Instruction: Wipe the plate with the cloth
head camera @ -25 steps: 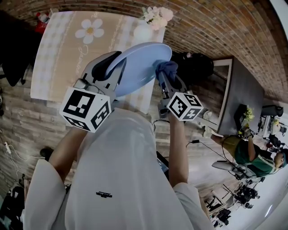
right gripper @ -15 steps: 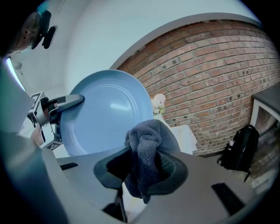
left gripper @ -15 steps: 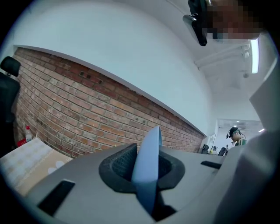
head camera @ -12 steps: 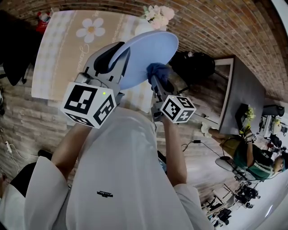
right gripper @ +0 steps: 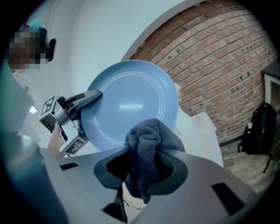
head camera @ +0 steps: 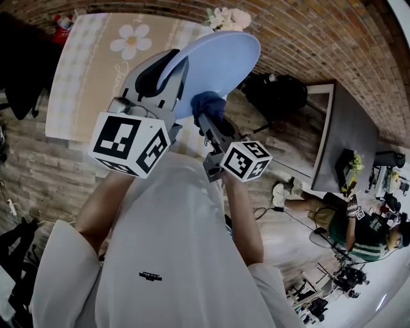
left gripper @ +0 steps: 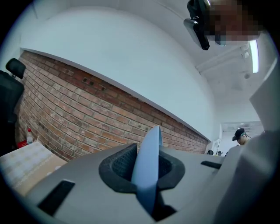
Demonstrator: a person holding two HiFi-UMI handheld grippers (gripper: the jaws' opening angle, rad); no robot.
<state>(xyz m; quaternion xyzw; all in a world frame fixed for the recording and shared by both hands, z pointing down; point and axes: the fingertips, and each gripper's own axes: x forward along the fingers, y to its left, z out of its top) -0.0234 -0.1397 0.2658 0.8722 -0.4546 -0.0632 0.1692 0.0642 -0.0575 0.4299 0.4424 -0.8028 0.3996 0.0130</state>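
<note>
flowers (head camera: 227,18) on tablecloth-covered table (head camera: 83,77)

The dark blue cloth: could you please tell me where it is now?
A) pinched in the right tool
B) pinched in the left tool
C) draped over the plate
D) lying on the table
A: the dark blue cloth sits bunched between the jaws of the right tool, while the left tool grips the light blue round plate by its rim.

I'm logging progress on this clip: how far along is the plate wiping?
Done: the left gripper clamps the blue plate by its rim, raised and tilted, and the right gripper pinches the dark cloth. In hand: the cloth sits at the lower edge of the plate's face. Left: how much is wiped cannot be told; no marks show on the face.
</note>
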